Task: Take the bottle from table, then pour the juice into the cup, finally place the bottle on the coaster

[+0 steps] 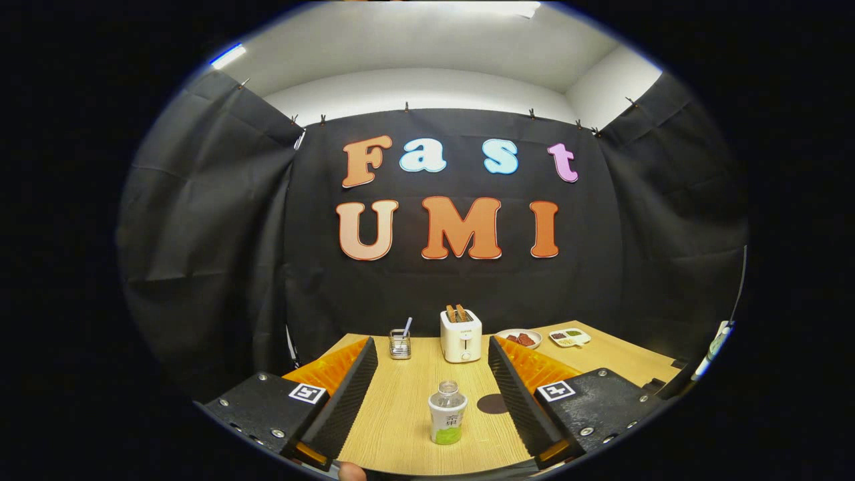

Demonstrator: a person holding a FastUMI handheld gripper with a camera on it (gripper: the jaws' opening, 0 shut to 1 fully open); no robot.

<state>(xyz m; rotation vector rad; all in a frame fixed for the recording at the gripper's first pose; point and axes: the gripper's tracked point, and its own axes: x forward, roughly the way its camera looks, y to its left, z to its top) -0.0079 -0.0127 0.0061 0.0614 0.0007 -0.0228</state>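
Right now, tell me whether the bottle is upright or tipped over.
Upright: the bottle stands on its base on the table, neck up, between the open gripper's fingers, untouched.

1. The light wood-grain surface (414, 414) is pale tan with fine lines.
2. The small clear plastic bottle (447, 412) has a white label and green juice at its base.
3. The round dark coaster (492, 403) is near-black.
4. The boxy cream-white toaster (461, 335) holds brown toast.
5. The far white plate (519, 339) carries red-brown pieces.
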